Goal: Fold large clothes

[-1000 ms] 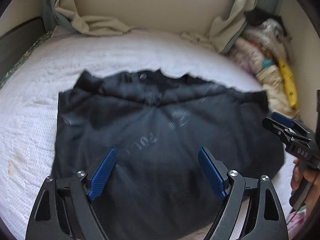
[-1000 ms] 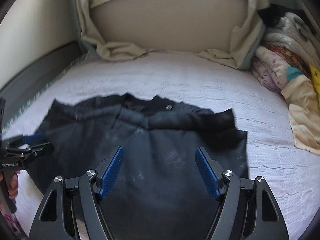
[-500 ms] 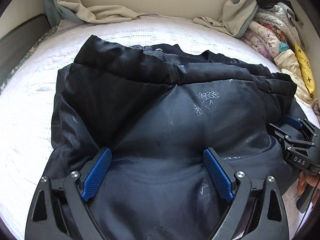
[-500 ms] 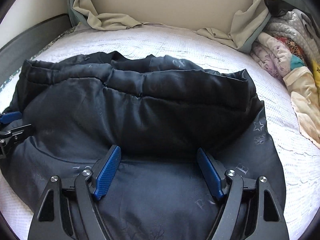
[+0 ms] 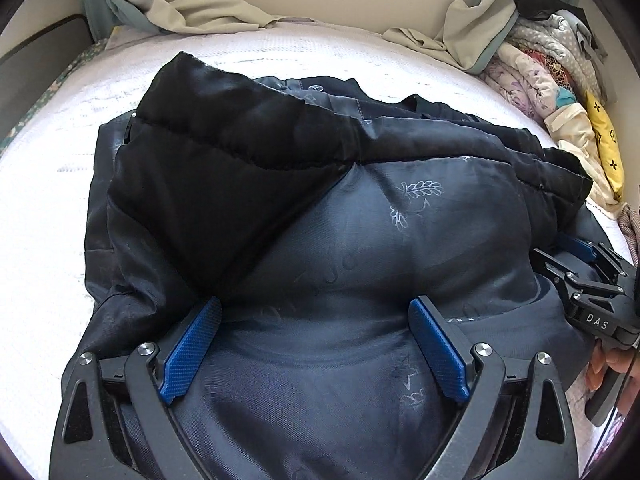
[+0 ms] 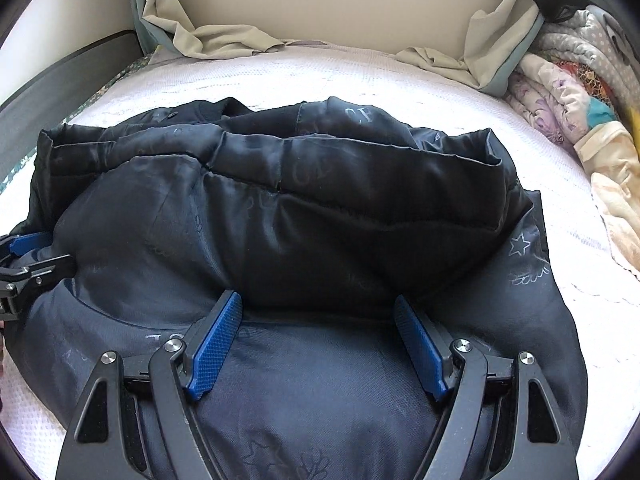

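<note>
Resting w/ jaws spread, left gripper (image 5: 314,320) and right gripper (image 6: 318,314) straddle puffy dark jacket (image 5: 304,208); left jaws just widened; white bedspread (image 6: 400,76) lies beyond.

A bed (image 5: 52,208) with a white, textured cover fills most of both views. Behind it stands a plain beige wall (image 6: 340,0). Beige curtains (image 6: 208,40) with a grey-green edge hang at both sides, and their ends lie crumpled on the bed. At the right, a pile of folded blankets (image 5: 560,76) with patterns rests against the wall. A dark bed frame (image 6: 60,68) runs along the left. Bright daylight falls on the cover.
</note>
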A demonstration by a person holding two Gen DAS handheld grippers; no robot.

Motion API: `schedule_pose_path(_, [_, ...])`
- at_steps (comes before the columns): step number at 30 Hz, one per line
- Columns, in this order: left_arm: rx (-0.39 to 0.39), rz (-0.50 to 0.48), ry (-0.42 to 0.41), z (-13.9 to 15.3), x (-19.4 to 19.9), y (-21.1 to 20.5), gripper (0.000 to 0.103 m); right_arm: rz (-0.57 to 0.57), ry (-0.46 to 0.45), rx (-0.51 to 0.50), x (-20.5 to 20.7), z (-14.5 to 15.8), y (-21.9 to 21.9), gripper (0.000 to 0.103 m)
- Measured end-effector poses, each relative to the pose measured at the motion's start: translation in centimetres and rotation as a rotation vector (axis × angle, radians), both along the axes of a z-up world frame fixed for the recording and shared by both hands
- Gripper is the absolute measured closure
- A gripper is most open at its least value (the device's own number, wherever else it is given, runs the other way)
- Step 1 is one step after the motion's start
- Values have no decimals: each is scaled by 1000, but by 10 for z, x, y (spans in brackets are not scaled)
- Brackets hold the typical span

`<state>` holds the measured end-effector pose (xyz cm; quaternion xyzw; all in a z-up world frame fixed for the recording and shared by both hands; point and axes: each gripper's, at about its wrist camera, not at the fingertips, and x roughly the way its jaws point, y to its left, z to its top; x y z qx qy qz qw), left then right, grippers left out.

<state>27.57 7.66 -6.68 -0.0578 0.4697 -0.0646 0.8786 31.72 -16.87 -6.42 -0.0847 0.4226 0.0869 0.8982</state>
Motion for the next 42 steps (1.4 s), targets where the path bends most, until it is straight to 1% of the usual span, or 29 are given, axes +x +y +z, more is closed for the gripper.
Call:
schedule_pose_path(4, [-47,13,15,12,1,7,6,-2,35,27,4,7,-3,25])
schedule_pose_path(7, [-84,20,8,24,-1,13,7,9,57,54,6,16,-5,20])
schedule_pose_path(9, [-136,35,8,32,-2,21,7,19,64,66,6,21,-5,19])
schedule_pose_path(13, [-286,84,13,47,-1,48,7,19,71,91,4,36,-7,18])
schedule_pose_path(14, [-319,104,8,51,-1,57,7,23,67,113,2,42,-8,18])
schedule_pose_path(16, [-351,138,1,58,-1,74,7,26,58,164,-2,55,-11,18])
schedule_pose_path(19, [-375,180,2,64,0,96,7,28,49,235,-7,69,-18,18])
schedule_pose_path(21, [-372,226,17,64,0,111,5,22,45,256,-9,75,-22,18])
schedule_pose_path(24, [-430,257,53,58,-3,130,4,13,34,260,-14,81,-29,18])
schedule_pose_path(26, [-489,251,88,51,-5,139,4,9,31,263,-17,83,-32,18])
schedule_pose_path(28, [-531,243,113,43,-11,145,4,8,32,264,-18,84,-36,18])
schedule_pose_path(31, [-582,250,163,25,-20,155,4,3,36,260,-20,83,-40,18])
schedule_pose_path(34, [-649,263,223,5,-26,163,4,-3,43,267,-22,82,-43,18])
schedule_pose_path(37, [-743,267,280,-15,-27,164,4,-11,42,287,-25,84,-46,18])
schedule_pose_path(39, [-838,237,334,-31,-26,161,3,-15,35,293,-27,86,-47,18])
schedule_pose_path(40, [-869,223,343,-37,-25,160,2,-16,31,296,-27,88,-48,18])
schedule_pose_path(42, [-890,219,330,-40,-26,159,1,-19,25,305,-30,90,-50,18])
